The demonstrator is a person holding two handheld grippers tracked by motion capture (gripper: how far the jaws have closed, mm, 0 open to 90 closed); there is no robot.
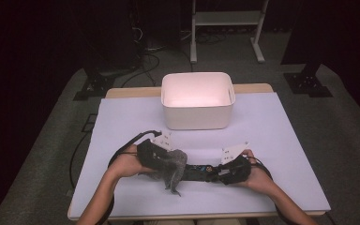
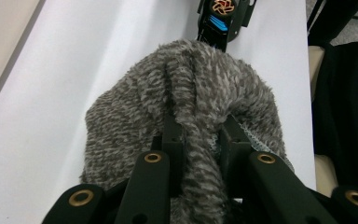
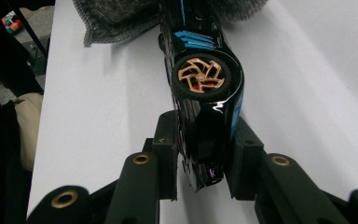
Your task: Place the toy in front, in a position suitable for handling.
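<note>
At the near edge of a white-covered table [image 1: 122, 122], the left gripper [image 2: 200, 140] pinches a fuzzy grey cloth [image 2: 186, 93] draped over one end of a black toy car [image 3: 203, 74], whose other end the right gripper [image 3: 205, 149] clamps. This looks like the wiping step; next, the cloth likely rubs along the body while the car is held firm.
</note>
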